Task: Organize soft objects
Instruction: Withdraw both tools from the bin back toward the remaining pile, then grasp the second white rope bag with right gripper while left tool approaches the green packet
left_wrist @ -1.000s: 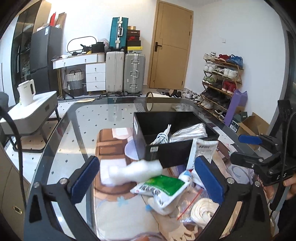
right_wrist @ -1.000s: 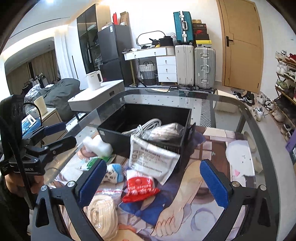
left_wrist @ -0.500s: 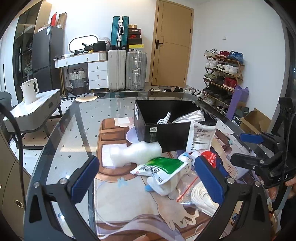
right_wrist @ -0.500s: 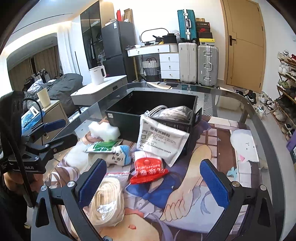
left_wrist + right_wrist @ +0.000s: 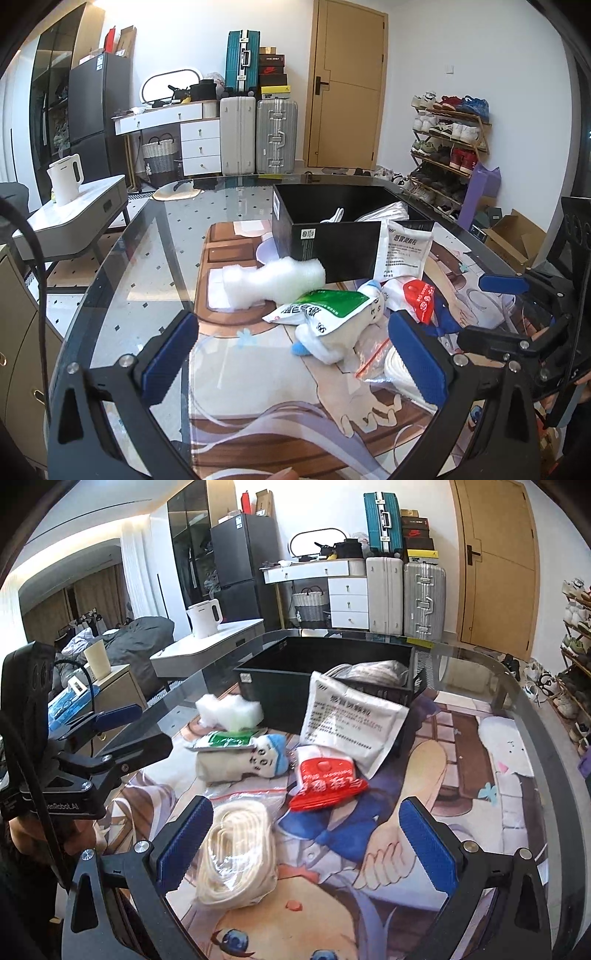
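**Both grippers wide open, soft stuff piled by the bin**

The left gripper is spread wide with nothing between its blue pads, hanging over the glass table. Same for the right gripper: jaws apart, holding nothing.

The black bin sits mid-table with a cable and a plastic-wrapped bundle inside. A white pouch leans against its front wall. White foam lies just beside the bin's corner. In front of that, a green packet rests on top of a plush, with a red bag next to them. A bagged rope coil lies nearest the right gripper, by its left pad.
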Demonstrator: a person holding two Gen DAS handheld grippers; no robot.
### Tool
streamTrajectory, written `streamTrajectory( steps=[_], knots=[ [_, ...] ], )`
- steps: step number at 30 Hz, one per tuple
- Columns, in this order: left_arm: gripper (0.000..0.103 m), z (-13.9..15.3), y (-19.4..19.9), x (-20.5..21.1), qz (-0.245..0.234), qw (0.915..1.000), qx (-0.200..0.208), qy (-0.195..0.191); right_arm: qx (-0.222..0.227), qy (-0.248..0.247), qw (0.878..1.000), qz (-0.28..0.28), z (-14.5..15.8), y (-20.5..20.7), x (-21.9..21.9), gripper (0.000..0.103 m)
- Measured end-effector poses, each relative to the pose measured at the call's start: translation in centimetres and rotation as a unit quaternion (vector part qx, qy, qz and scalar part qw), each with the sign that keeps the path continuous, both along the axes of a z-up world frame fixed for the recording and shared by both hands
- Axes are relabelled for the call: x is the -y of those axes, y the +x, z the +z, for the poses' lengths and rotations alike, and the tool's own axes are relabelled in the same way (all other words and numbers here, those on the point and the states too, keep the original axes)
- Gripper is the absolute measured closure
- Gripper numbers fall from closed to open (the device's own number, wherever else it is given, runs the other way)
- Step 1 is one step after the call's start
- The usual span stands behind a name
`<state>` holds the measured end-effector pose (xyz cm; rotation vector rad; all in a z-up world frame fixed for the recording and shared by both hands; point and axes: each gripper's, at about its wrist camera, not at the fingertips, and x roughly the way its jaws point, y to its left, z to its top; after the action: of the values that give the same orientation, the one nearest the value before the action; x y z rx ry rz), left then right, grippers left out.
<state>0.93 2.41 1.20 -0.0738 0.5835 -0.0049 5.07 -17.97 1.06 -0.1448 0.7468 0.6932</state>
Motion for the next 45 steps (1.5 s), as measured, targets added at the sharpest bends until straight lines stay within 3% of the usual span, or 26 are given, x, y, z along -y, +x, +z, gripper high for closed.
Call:
streamTrajectory(
  steps=[24, 33, 38, 41, 45],
  knots=[
    [0.0, -1.4, 0.0, -0.1, 0.012, 0.9998, -0.014, 0.005, -0.046, -0.061, 0.996, 0.037, -3.9, 0.0, -3.7, 0.001],
    [0.0, -1.6, 0.3, -0.1, 0.011, 0.9997, -0.02, 0.006, -0.041, -0.086, 0.995, 0.04, -4.6, 0.0, -4.3, 0.002],
    [0.0, -1.7, 0.5, 0.0, 0.012, 0.9996, -0.025, 0.008, -0.024, -0.08, 0.995, 0.059, -4.3, -0.7, -4.7, 0.035],
    [0.0, -1.7, 0.5, -0.1, 0.013, 0.9996, -0.024, 0.008, -0.016, -0.076, 0.994, 0.075, -4.1, -1.1, -4.9, 0.048],
    [0.0, -1.7, 0.4, -0.2, 0.014, 0.9995, -0.026, 0.012, -0.015, -0.066, 0.994, 0.082, -4.0, -1.4, -4.9, 0.056]
  ],
)
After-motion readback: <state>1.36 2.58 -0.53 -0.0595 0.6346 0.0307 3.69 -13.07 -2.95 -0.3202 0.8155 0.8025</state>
